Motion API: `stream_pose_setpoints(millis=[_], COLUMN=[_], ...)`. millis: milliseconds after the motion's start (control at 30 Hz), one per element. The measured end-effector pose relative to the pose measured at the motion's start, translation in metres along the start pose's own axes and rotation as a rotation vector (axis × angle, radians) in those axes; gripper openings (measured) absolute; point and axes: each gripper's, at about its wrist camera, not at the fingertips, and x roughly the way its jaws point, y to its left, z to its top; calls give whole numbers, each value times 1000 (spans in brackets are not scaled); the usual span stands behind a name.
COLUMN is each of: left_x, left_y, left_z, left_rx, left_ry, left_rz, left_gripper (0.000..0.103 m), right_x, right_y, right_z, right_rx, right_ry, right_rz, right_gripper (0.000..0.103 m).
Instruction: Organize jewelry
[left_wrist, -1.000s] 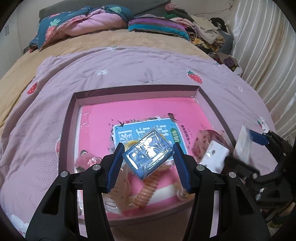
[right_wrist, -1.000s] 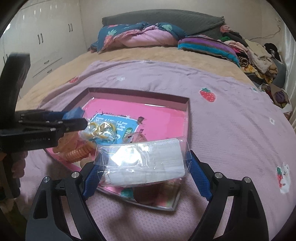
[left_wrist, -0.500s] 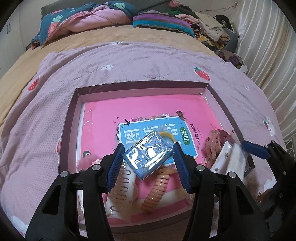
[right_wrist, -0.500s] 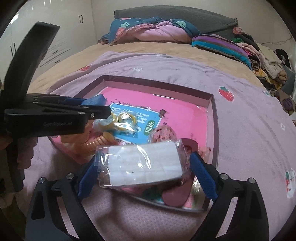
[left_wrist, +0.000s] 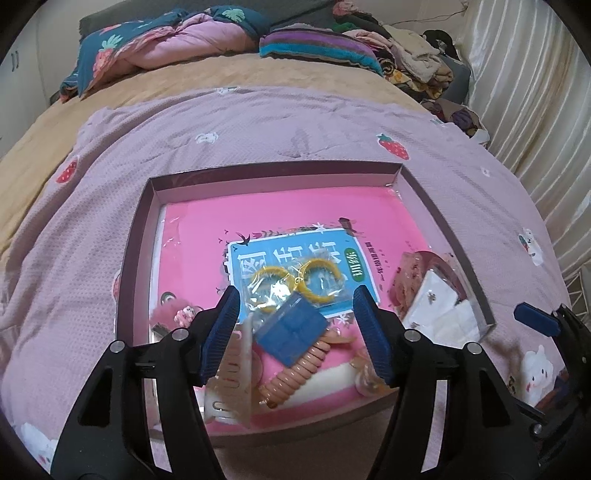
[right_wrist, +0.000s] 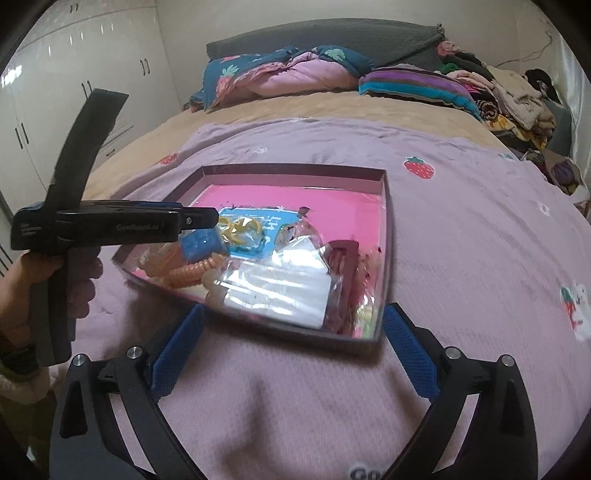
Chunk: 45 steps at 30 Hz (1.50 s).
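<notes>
A shallow box (left_wrist: 146, 206) with a pink liner lies on the bed. My left gripper (left_wrist: 295, 334) is open just above a blue packet (left_wrist: 291, 334) that lies in the box on an orange coil hair tie (left_wrist: 295, 373). A bag of yellow hoop earrings (left_wrist: 295, 282) lies just beyond. My right gripper (right_wrist: 291, 354) is open and empty, in front of the box's (right_wrist: 386, 229) near edge. A clear bag with a white card (right_wrist: 273, 284) lies inside that near corner; it also shows in the left wrist view (left_wrist: 439, 314).
The box sits on a lilac strawberry-print blanket (left_wrist: 258, 122). It also holds a pink fuzzy hair tie (left_wrist: 173, 314), a clear comb packet (left_wrist: 229, 384) and a dark red clip (right_wrist: 341, 253). Pillows and piled clothes (left_wrist: 406, 40) lie at the bed's far end.
Both grippers opened and let go. The blue packet dropped from the left gripper into the box; the white-card bag left the right gripper and lies in the box corner. The right gripper drew back.
</notes>
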Motion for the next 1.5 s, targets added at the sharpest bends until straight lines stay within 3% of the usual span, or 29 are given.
stream_pose_setpoints(millis=[433,500,900,1500], left_x=[-49,-56,-104,-122], left_y=[-18,-19,-24,-12], left_z=[-15,-19,-64,-125], left_rx=[30,30,41,0], left_ry=[-74,-90,-188,-185], left_rz=[3,10,56,85], left_gripper=[82,93,93,94], right_x=[-45,-52,-77,-81], right_y=[13,16,21,35], right_z=[-20,-24,-35,-62], right_rx=[17,24,34,47], right_ry=[-37,-49,-90,-122], right_rz=[42,48,30,2], right_gripper=[98,98,99,99])
